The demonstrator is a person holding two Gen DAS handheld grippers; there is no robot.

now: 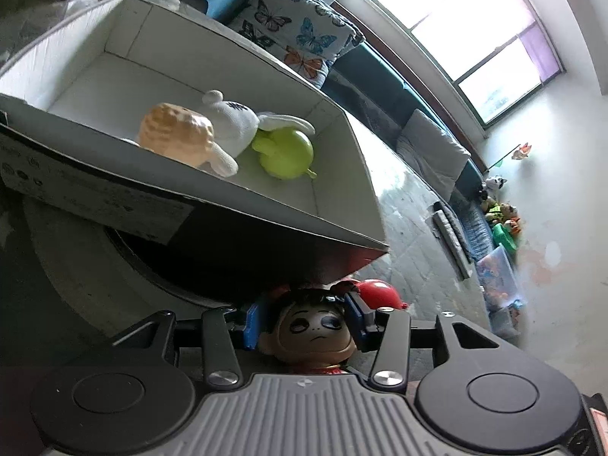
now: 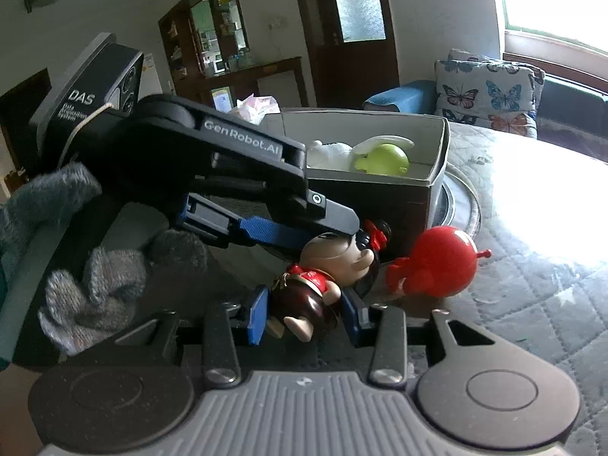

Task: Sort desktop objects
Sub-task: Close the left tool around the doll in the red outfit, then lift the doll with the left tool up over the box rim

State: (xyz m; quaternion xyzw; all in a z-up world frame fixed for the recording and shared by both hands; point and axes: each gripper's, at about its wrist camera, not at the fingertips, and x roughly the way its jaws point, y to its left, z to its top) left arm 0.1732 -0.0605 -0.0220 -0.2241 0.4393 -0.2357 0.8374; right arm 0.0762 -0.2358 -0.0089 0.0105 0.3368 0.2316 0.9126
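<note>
Left gripper seemingly grips doll (head).

"GenRobot.AI" on left gripper arm; "DAS" on its camera housing

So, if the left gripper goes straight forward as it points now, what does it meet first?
Probably the box's dark side wall. The left gripper, shut on the doll's head, points just below the rim; depth is unclear.

Doll figure held at both ends.
Left gripper clamps doll head; right gripper brackets its legs. Red toy just beside, before box.
</note>
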